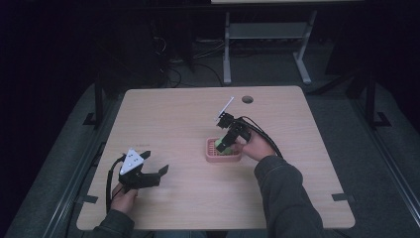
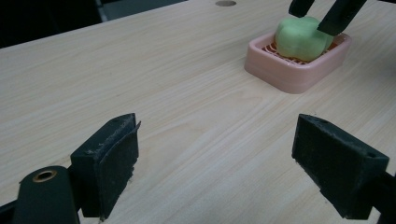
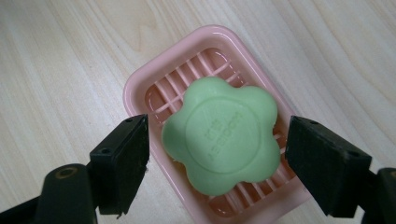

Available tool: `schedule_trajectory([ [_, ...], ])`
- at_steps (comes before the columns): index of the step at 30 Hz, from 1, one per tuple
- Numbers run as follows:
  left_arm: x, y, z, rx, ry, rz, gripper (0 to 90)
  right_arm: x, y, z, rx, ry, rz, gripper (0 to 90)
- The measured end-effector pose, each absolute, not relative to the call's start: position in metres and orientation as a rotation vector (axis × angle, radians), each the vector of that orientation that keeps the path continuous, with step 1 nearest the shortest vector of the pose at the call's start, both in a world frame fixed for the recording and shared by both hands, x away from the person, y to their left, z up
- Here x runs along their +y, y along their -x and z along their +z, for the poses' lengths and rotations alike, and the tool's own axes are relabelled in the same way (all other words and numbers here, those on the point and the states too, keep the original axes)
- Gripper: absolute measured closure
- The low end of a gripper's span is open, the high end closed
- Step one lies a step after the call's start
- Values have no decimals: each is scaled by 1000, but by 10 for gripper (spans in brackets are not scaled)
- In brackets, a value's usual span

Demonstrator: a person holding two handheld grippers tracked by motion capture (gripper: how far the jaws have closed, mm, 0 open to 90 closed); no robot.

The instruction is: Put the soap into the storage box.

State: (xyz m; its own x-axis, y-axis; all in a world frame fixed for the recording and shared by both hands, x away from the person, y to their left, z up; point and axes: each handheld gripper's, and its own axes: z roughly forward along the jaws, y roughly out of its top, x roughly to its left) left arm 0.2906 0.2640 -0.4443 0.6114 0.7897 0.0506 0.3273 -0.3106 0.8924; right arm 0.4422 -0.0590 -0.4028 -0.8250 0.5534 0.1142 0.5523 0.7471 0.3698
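A green flower-shaped soap [image 3: 220,140] lies in a pink slatted soap dish [image 3: 140,88] right of the table's middle. My right gripper [image 3: 217,158] hangs open over it, one jaw on each side of the soap with a small gap on both. In the high view the right gripper [image 1: 221,144] is tilted down onto the soap [image 1: 223,148] and dish [image 1: 213,157]. My left gripper [image 1: 155,162] is held open near the front left, with nothing between its jaws. From the left gripper [image 2: 215,163] I see the dish [image 2: 299,77] and soap [image 2: 299,39] farther off.
The light wooden table [image 1: 173,114] has a round cable hole [image 1: 247,99] near its far edge. A black cable trails from each gripper. Beyond the table stand the grey legs of a metal frame [image 1: 227,54] on a dark floor.
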Motion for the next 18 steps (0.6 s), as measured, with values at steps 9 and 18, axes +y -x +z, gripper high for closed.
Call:
schedule_trajectory([
  [9, 264, -291, -445, 897, -1899, 617, 143, -65, -439, -397, 2921, -917, 652, 212],
  [18, 264, -291, -445, 898, -1893, 615, 143, -70, -434, -393, 2906, -918, 650, 208],
])
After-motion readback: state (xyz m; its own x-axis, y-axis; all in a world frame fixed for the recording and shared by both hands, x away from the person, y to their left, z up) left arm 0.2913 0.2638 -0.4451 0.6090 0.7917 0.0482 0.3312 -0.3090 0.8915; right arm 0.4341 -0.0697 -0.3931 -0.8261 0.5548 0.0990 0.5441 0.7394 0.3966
